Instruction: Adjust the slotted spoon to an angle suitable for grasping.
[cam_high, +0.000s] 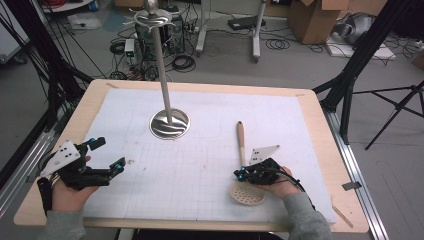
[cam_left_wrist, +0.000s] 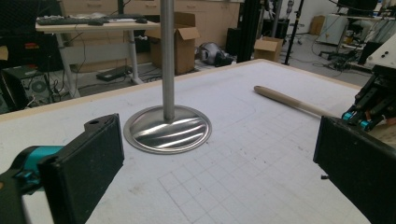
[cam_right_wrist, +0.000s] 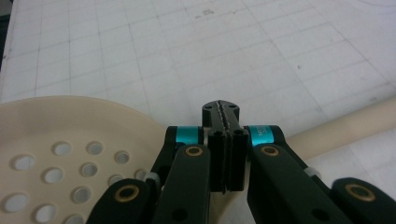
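A skimmer spoon lies on the white gridded mat, its beige perforated head (cam_high: 246, 193) toward the front and its pale handle (cam_high: 241, 137) pointing away. My right gripper (cam_high: 239, 174) hovers over the spoon's neck with its jaws pressed together and nothing between them. In the right gripper view the shut tips (cam_right_wrist: 223, 112) sit above the mat, with the spoon head (cam_right_wrist: 60, 144) to their left and the handle (cam_right_wrist: 355, 123) to their right. My left gripper (cam_high: 109, 153) rests at the mat's left side, jaws wide apart and empty (cam_left_wrist: 219, 163).
A steel stand with a round base (cam_high: 170, 124) and a tall pole (cam_high: 162, 65) rises from the middle of the mat (cam_high: 210, 150); in the left gripper view the base (cam_left_wrist: 167, 128) lies straight ahead. The table's wooden rim (cam_high: 320, 125) borders the mat.
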